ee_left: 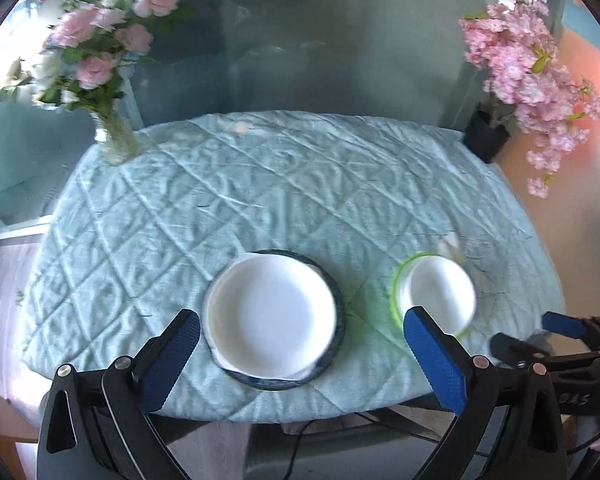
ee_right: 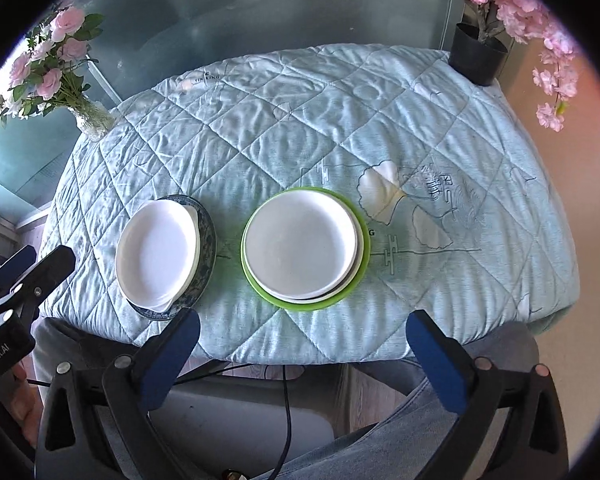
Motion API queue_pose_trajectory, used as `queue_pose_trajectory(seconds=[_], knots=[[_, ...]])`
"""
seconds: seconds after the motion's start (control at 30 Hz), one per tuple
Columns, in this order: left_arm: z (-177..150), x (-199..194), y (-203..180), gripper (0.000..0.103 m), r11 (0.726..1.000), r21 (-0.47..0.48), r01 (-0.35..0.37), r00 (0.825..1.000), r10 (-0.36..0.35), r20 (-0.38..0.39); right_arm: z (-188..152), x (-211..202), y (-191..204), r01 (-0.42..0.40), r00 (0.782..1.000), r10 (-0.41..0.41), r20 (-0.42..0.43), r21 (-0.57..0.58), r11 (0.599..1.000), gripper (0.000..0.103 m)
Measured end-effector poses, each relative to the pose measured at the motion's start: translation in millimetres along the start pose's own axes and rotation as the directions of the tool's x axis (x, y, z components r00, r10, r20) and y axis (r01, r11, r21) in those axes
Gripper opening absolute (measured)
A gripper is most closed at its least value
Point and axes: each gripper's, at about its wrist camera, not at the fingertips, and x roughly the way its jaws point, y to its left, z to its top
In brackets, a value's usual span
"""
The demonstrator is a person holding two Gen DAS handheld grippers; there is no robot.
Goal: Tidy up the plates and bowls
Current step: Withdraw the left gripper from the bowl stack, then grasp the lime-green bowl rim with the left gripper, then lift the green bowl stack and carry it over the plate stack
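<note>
left gripper: jaws wide apart, holding nothing, above the near table edge.
right gripper: jaws spread, empty too.
white dish: on the blue patterned plate, near left; likely stiff, slick, breakable, so grip its rim.
white bowl: on the green plate, just right.

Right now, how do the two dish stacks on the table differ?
The left stack has a dark blue patterned plate at the bottom; the right stack sits on a green plate. The left stack's top white dish has pointed corners; the right stack's top white dish is round. Both are white on top and lie untouched, both grippers open.
</note>
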Motion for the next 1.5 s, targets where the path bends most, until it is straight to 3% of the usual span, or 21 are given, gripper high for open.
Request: queue_pose_trajectory(seconds=[0.1, 0.4, 0.57, 0.73, 0.83, 0.9, 1.1, 1.17, 1.3, 1.37, 1.5], knots=[[7.6, 7.4, -12.1, 0.102, 0.998, 0.03, 0.054, 0.998, -0.053, -0.028, 0.7, -0.8, -3.2, -0.008, 1.0, 0.008, 0.007, 0.0, 1.0, 0.102], [29.4, 48.5, -52.6, 0.102, 0.987, 0.132, 0.094, 0.993, -0.083, -0.087, 10.3, 19.1, -42.6, -0.03, 0.999, 0.031, -0.008, 0.084, 0.996, 0.102], [40.1, 92.4, -66.1, 0.1, 0.977, 0.126, 0.17, 0.974, -0.147, -0.173, 16.1, 37.4, -61.8, -0.038, 0.999, 0.041, -0.026, 0.106, 0.994, 0.102], [47.6, 136.6, -78.1, 0.094, 0.965, 0.096, 0.245, 0.939, -0.212, -0.271, 25.3, 57.9, -72.7, -0.05, 0.997, 0.056, -0.051, 0.123, 0.991, 0.098], [48.9, 157.4, -88.4, 0.085, 0.961, 0.119, 0.251, 0.929, -0.205, -0.308, 31.8, 72.2, -77.9, -0.056, 0.994, 0.068, -0.08, 0.147, 0.988, 0.09], [48.3, 175.9, -94.5, 0.078, 0.957, 0.114, 0.268, 0.91, -0.212, -0.357, 36.4, 81.8, -79.6, -0.059, 0.992, 0.075, -0.098, 0.156, 0.986, 0.083], [43.4, 218.8, -101.4, 0.054, 0.965, 0.076, 0.25, 0.864, -0.186, -0.468, 46.0, 105.5, -79.3, -0.049, 0.986, 0.074, -0.148, 0.17, 0.984, 0.046], [41.6, 229.6, -103.5, 0.044, 0.968, 0.066, 0.242, 0.85, -0.179, -0.495, 48.1, 110.7, -77.6, -0.057, 0.983, 0.085, -0.162, 0.173, 0.983, 0.041], [37.3, 245.1, -101.8, 0.031, 0.961, -0.011, 0.277, 0.813, -0.24, -0.53, 45.2, 125.8, -74.1, -0.072, 0.968, 0.112, -0.226, 0.179, 0.981, 0.022], [36.1, 245.5, -104.6, 0.024, 0.954, -0.02, 0.299, 0.806, -0.264, -0.53, 42.9, 129.2, -72.2, -0.085, 0.963, 0.131, -0.236, 0.192, 0.978, 0.018], [36.2, 246.2, -107.5, 0.023, 0.955, -0.022, 0.295, 0.809, -0.262, -0.526, 42.3, 128.0, -68.6, -0.065, 0.967, 0.108, -0.23, 0.189, 0.98, 0.018]])
